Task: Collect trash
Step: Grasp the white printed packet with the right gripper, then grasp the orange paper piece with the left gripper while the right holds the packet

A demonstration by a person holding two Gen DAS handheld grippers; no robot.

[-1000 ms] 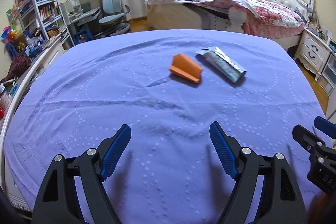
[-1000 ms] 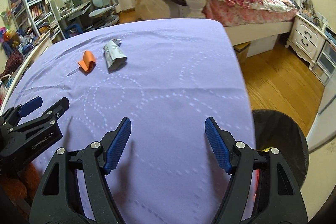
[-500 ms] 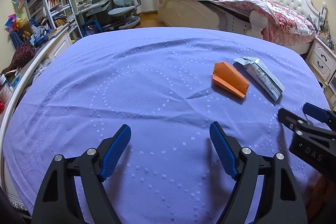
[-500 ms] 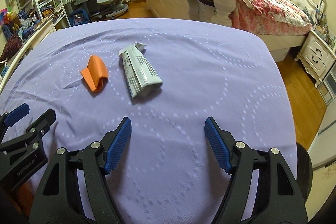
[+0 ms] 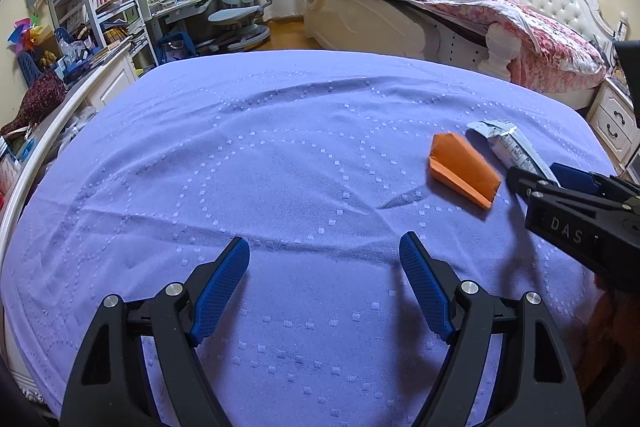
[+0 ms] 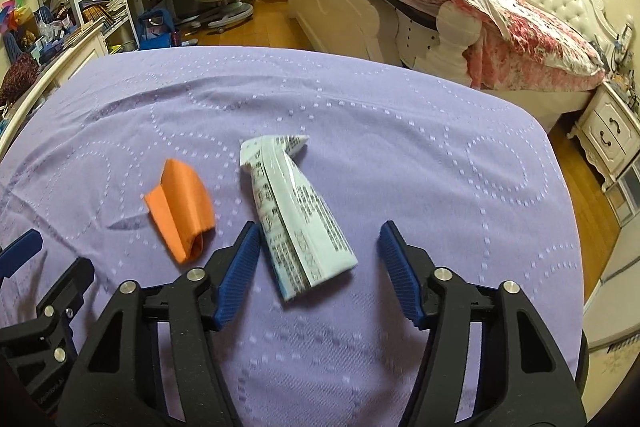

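Now we saw two pieces of trash lying on the purple cloth (image 6: pixel 400 131) that covered the table. One was a folded orange paper (image 6: pixel 182 207), the other a flattened white wrapper (image 6: pixel 296 219) with small dark print on it. They lay near each other but apart, the orange paper to the left of the wrapper in the right wrist view.

Our right gripper (image 6: pixel 316 259) pointed down at the cloth, and its jaws were closing. The near end of the white wrapper was between the two blue pads. The left pad stood just beside the edge of the wrapper, perhaps touching it, but the view was a little blurred there and we could not tell for sure. The right pad was clearly apart from it, so the wrapper was not yet gripped and lay flat on the cloth.

Our left gripper (image 5: pixel 324 267) hung over a bare part of the cloth with its jaws wide apart, and it held nothing. In its view the orange paper (image 5: pixel 464 173) and the wrapper (image 5: pixel 508 147) lay far to the right, and the right gripper (image 5: pixel 536 179) came in from the right edge, over the near end of the wrapper.

Behind the table stood a bed (image 6: pixel 460 7) with a pink flowered cover.
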